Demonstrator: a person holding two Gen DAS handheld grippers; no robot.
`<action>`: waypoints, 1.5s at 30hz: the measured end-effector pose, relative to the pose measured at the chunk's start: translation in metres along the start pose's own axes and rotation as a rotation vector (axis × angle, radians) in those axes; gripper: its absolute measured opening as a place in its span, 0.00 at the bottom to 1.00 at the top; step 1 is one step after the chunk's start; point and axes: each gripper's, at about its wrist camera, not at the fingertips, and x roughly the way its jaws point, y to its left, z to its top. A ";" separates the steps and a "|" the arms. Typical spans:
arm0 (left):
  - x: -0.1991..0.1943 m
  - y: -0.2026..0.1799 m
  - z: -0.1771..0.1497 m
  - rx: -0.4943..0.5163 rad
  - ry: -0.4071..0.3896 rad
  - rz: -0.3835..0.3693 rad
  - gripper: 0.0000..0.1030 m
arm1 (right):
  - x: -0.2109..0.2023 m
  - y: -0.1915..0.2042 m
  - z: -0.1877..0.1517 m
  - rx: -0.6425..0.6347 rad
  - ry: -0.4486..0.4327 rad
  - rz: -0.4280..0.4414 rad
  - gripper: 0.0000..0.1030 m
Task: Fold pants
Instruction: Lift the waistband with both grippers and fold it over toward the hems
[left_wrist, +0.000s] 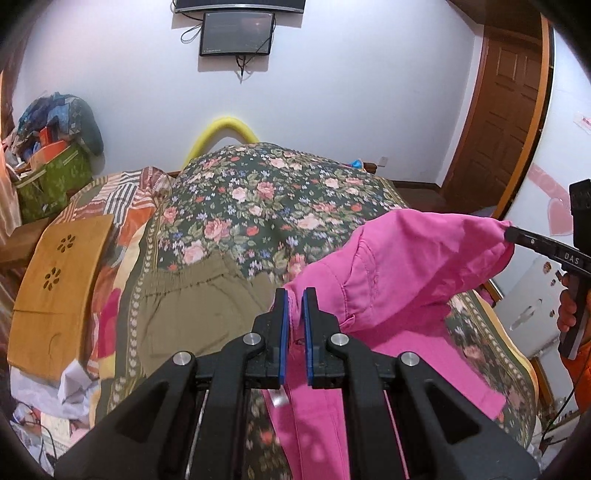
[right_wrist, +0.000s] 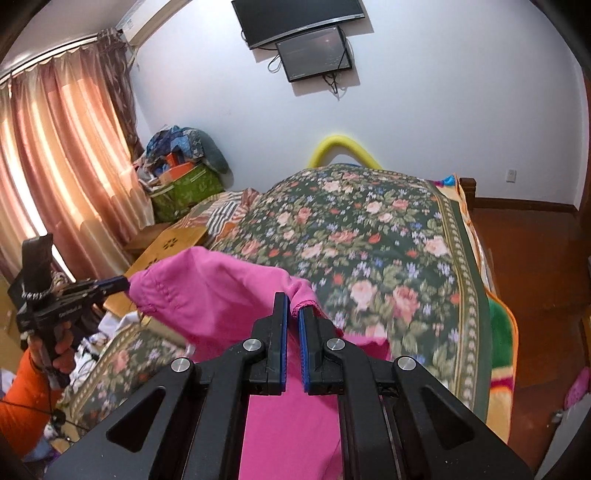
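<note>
Pink pants hang stretched between the two grippers above a bed covered with a dark green floral bedspread. In the left wrist view, the left gripper has its blue-padded fingers pressed together on one edge of the pink fabric, which bunches up between them and falls away below toward the bedspread. The right gripper shows at the right side of that view, its tips nipping the far corner of the same garment, so the cloth spans from one tool to the other in a sagging band.

In the right wrist view, the right gripper is likewise clamped on a hemmed pink edge, with the cloth draping down under its jaws. The left gripper appears at the left there, held by a hand in an orange sleeve, pinching the opposite corner of the pants.

An olive-green garment with an elastic waistband lies flat on the bedspread, just beyond and left of the left gripper. A wooden board with flower-shaped cutouts rests at the bed's left side. Two dark screens are mounted on the white wall, a yellow foam tube arches behind the bed, and pinkish curtains cover the window.
</note>
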 end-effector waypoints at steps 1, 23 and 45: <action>-0.004 0.000 -0.006 0.000 0.002 -0.004 0.06 | -0.005 0.003 -0.007 0.002 0.004 0.005 0.05; -0.035 -0.012 -0.161 0.007 0.153 -0.062 0.06 | -0.037 0.024 -0.168 0.113 0.203 0.022 0.05; -0.059 -0.016 -0.145 0.013 0.127 -0.004 0.11 | -0.064 0.024 -0.170 0.078 0.195 -0.120 0.07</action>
